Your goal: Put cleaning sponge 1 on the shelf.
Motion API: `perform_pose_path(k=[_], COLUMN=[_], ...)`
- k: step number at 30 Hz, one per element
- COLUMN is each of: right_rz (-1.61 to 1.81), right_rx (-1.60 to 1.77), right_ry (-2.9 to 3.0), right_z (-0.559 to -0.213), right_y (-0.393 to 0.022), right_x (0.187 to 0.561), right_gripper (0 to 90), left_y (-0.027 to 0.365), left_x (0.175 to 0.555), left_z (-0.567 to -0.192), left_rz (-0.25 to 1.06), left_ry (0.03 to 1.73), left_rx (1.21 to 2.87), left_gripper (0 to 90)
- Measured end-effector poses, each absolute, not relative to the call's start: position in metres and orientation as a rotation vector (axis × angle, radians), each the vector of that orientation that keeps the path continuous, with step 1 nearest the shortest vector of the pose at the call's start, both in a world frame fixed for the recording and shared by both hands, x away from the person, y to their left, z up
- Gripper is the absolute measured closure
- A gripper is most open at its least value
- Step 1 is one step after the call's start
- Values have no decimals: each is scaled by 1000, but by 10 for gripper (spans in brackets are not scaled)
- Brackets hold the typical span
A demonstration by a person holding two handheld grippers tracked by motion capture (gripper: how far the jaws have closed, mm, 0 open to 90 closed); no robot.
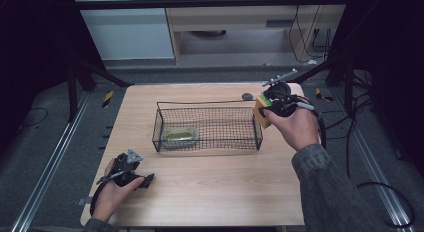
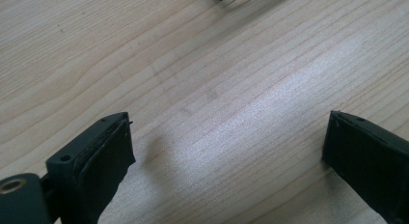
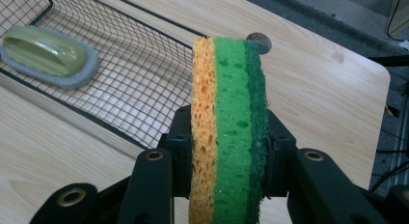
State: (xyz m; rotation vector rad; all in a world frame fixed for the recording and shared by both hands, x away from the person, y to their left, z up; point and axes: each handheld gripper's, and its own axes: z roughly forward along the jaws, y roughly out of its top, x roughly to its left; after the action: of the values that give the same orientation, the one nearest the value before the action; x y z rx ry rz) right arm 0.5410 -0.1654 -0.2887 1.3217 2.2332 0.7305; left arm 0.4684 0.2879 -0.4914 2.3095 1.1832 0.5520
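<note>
1. Container: one black wire mesh basket [image 1: 207, 127], rectangular and open at the top, stands near the middle of the light wooden table [image 1: 210, 192]. A thin wire handle runs along its far long side.

2. Contents: a single item lies on the basket floor at its left end, namely an oval scrubbing pad [image 1: 179, 137] with a pale green plastic grip on a grey pad. In the right gripper view the same scrubbing pad [image 3: 48, 57] lies flat inside the mesh, grip side up. The remainder of the basket floor is bare mesh.

3. Sponges: two sponges are held pressed together on edge, an orange sponge [image 3: 202, 132] and a green sponge [image 3: 236, 132] whose outer face is a darker green scouring layer. In the high view the pair sits just outside the right end wall of the basket, lifted clear of the table.

4. Right gripper [image 1: 272, 106]: jaws clamped on both sponges, one pad against the orange face, the other against the dark green face. The sponges stand upright between them.

5. Left gripper [image 1: 142, 181]: rests near the front left corner of the table, well apart from the basket. Its jaws stand wide apart over bare wood, with nothing between them.

6. Other item: a small dark round object [image 1: 247, 96] lies on the table behind the basket's far right corner; its nature cannot be determined.
</note>
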Motion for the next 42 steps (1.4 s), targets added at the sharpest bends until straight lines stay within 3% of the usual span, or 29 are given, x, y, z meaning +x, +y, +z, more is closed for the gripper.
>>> perform_pose_path(k=[42], right_rz=[692], right_rx=[1338], right_ry=[2242], right_z=[-309], right_y=[-134], right_x=[569], right_gripper=[642], left_y=[288], left_x=[468], left_z=[-492], left_rz=[538], left_ry=[1184], left_rx=[2304], left_gripper=[22])
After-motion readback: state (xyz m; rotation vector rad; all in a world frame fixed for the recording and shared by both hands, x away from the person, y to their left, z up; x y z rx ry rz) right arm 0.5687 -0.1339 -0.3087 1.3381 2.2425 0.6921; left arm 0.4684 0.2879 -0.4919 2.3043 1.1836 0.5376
